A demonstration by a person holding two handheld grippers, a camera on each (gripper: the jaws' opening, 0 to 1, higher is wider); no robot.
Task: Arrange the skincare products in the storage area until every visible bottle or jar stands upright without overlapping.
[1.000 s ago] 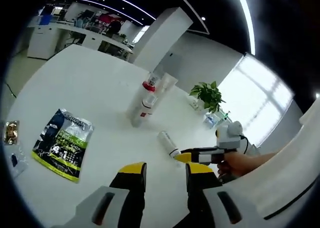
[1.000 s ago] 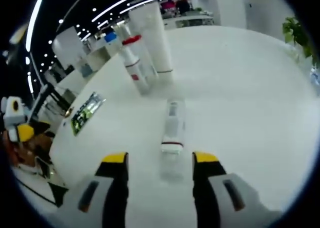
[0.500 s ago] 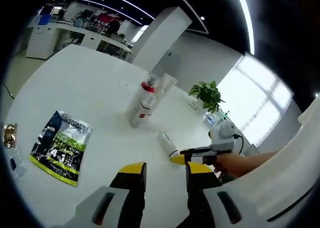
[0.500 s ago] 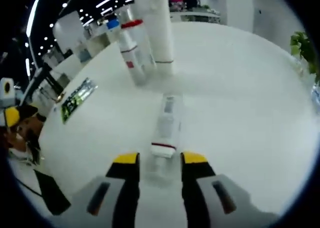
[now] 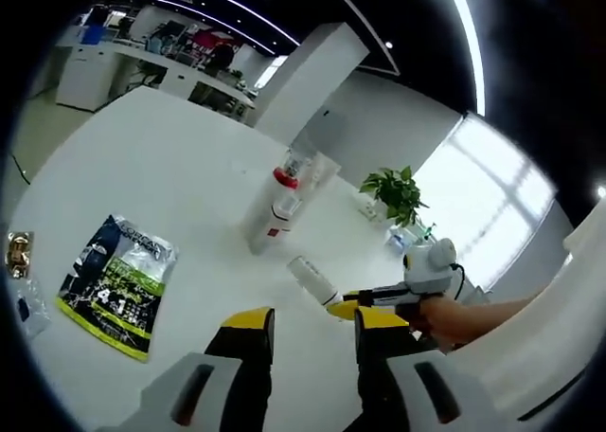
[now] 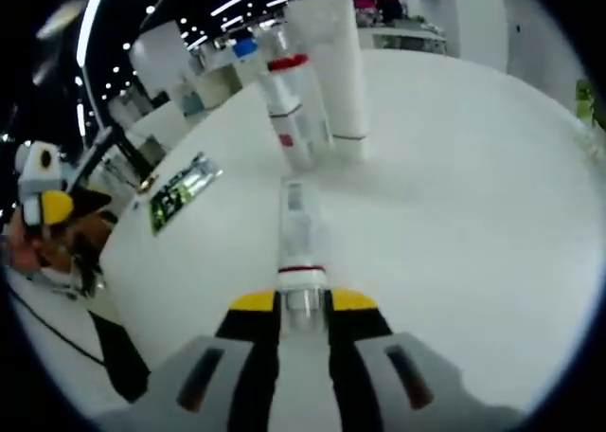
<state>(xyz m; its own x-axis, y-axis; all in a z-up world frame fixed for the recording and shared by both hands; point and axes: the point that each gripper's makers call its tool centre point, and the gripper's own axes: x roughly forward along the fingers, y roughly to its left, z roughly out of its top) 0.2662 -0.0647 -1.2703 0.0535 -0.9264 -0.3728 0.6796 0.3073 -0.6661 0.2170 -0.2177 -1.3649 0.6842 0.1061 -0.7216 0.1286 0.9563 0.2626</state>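
A small white bottle with a red band lies pointing away from me, and my right gripper is shut on its capped end. In the left gripper view that bottle juts out from the right gripper, which a hand holds at the right. Beyond stand a clear bottle with a red collar and a tall white tube, both upright and close together; the left gripper view has the pair mid-table. My left gripper hangs open over the white table with nothing between its jaws.
A dark and green sachet lies flat at the left of the white table, with small packets near the edge. A potted plant stands at the far side. The left gripper shows past the table's left edge.
My right gripper's jaws have come forward around the lying bottle's cap end and shut on it. The left gripper has stayed open and nearly still.
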